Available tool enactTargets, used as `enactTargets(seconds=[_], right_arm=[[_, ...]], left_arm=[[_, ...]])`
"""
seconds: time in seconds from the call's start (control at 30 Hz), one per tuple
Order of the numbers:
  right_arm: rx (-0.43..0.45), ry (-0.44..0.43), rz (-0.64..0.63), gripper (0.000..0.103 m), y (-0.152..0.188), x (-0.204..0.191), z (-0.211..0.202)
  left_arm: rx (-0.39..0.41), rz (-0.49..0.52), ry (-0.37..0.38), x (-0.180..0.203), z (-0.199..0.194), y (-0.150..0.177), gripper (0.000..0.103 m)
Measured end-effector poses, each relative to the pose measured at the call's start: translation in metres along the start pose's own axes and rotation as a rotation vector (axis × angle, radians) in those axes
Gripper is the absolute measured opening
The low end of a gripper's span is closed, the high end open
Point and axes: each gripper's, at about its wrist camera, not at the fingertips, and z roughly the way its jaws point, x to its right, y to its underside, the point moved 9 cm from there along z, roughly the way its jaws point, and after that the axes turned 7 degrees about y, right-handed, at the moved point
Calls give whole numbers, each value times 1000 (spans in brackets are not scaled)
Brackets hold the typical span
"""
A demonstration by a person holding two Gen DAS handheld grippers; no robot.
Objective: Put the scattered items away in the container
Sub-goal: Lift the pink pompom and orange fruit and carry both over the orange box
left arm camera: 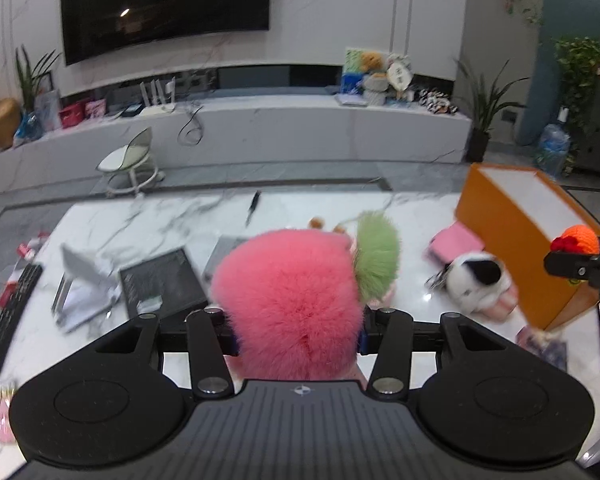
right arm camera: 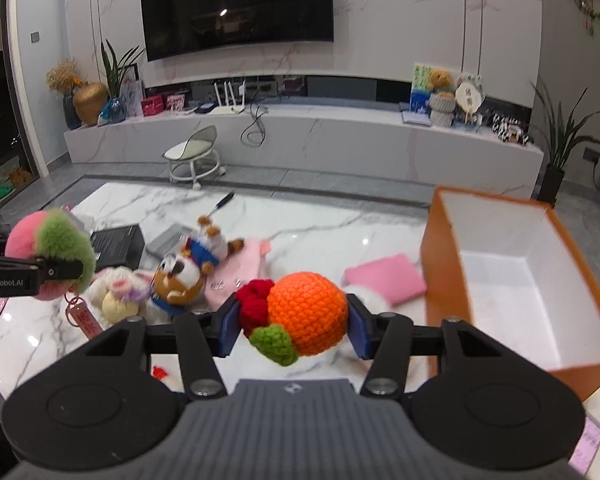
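My left gripper (left arm camera: 298, 330) is shut on a fluffy pink peach plush (left arm camera: 288, 296) with a green tuft, held above the marble table; it also shows at the left of the right wrist view (right arm camera: 48, 252). My right gripper (right arm camera: 292, 326) is shut on an orange crochet ball (right arm camera: 306, 312) with red and green bits, just left of the open orange box (right arm camera: 436, 280). The box is white inside and holds nothing I can see. The box also shows in the left wrist view (left arm camera: 512, 236), with the right gripper (left arm camera: 580, 264) beside it.
On the marble table (right arm camera: 320, 220) lie a brown bear plush (right arm camera: 188, 268), a white bunny plush (right arm camera: 118, 292), a pink wallet (right arm camera: 386, 278), a black-and-white plush (left arm camera: 476, 280), a black pad (left arm camera: 162, 284), a remote (left arm camera: 12, 316) and a pen (left arm camera: 253, 207).
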Motion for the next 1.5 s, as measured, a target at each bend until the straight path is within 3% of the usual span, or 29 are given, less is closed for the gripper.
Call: enactTargets(seconds=[0.33, 0.73, 1.03, 1.5], right_arm=[[88, 97, 87, 56, -49, 72, -5], [111, 200, 239, 56, -51, 158, 1], [104, 343, 325, 56, -43, 228, -3], [49, 389, 413, 56, -24, 281, 12]], left_arm=[[39, 79, 35, 49, 18, -57, 55], [44, 168, 119, 130, 51, -97, 55], [65, 244, 195, 196, 60, -126, 56], [44, 323, 347, 296, 104, -136, 56]])
